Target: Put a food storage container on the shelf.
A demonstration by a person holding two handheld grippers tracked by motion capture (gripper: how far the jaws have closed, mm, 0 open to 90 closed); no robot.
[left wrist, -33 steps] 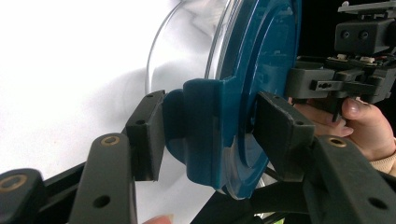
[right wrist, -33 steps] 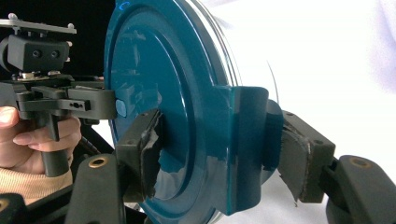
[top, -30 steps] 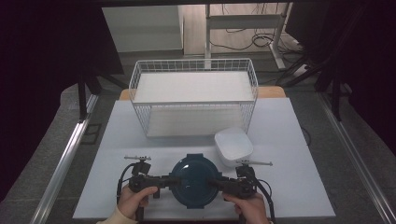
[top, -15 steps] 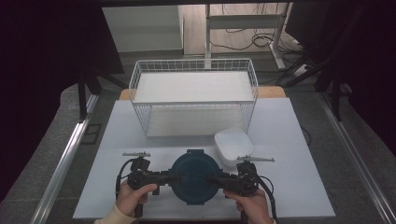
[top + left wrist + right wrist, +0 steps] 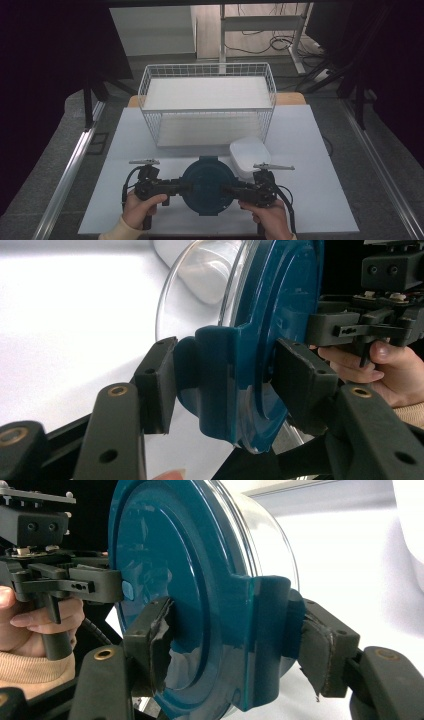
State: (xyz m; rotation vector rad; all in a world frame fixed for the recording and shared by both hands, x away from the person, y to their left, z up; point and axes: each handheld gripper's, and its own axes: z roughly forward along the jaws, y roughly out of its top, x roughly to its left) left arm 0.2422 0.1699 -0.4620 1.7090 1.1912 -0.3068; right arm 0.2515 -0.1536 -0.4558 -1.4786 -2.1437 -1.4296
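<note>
A round glass container with a dark teal lid [image 5: 206, 186] is near the table's front edge, between both grippers. My left gripper [image 5: 181, 188] comes in from its left side and is shut on the lid's teal side tab [image 5: 215, 375], one pad on each face. My right gripper [image 5: 231, 190] is shut on the opposite tab [image 5: 265, 630]. In the left gripper view the clear glass bowl [image 5: 200, 280] shows under the lid. In the right gripper view the lid's face [image 5: 165, 555] is close up, with the other gripper behind it.
A white wire basket [image 5: 207, 107] with a white liner stands at the back of the white table [image 5: 310, 150]. A white rounded square box [image 5: 250, 155] sits just behind and right of the container, close to the right gripper. Dark floor and rails flank the table.
Both grippers and the container between them have shifted slightly away from the front edge. The grip on both tabs has stayed the same.
</note>
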